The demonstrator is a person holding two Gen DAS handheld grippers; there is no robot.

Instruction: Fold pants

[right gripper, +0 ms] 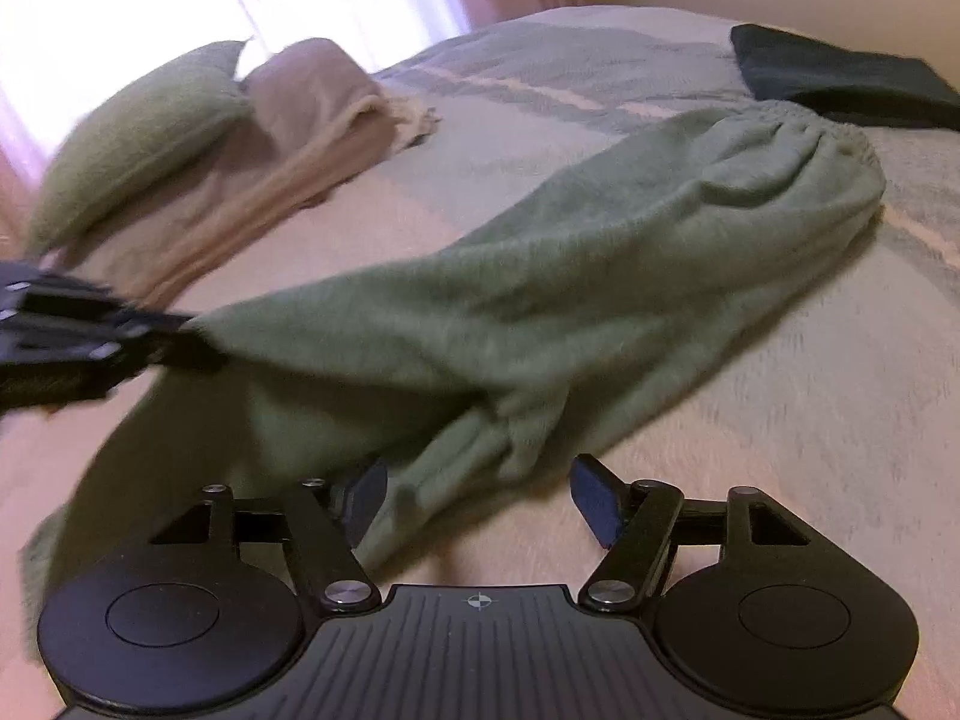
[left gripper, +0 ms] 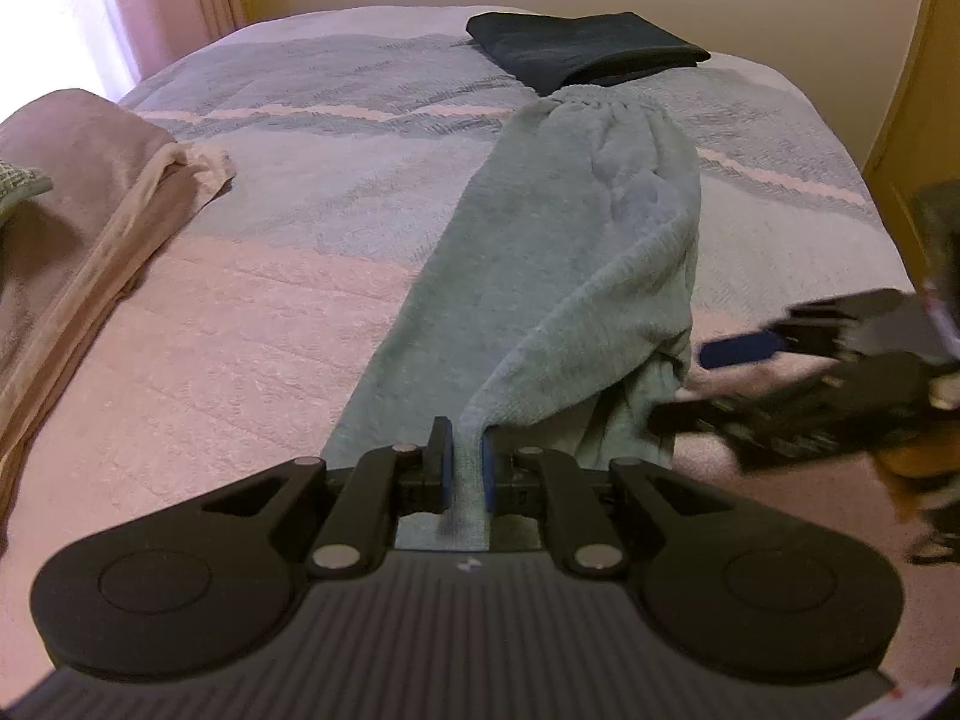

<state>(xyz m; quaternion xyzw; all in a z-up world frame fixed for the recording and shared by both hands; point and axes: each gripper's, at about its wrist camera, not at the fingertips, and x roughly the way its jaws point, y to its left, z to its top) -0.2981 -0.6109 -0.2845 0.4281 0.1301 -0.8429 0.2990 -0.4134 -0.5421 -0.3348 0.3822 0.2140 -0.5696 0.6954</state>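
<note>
Green fleece pants (left gripper: 570, 252) lie lengthwise on the bed, doubled leg on leg, with the gathered waistband (left gripper: 606, 102) at the far end. My left gripper (left gripper: 467, 462) is shut on a fold of the near leg end and holds it slightly above the bedspread (left gripper: 240, 330). In the right wrist view the pants (right gripper: 600, 276) run from that left gripper (right gripper: 192, 336) at the left up to the waistband (right gripper: 798, 126). My right gripper (right gripper: 480, 492) stands open over the loose lower leg end, pads apart and not pressing. It appears blurred at the right of the left wrist view (left gripper: 684, 387).
A dark folded garment (left gripper: 582, 51) lies just beyond the waistband. A folded beige-pink blanket (left gripper: 90, 192) and a green pillow (right gripper: 138, 132) sit at the left, by the curtained window (right gripper: 120, 12). The bed's right edge (left gripper: 882, 222) drops off near a yellow wall.
</note>
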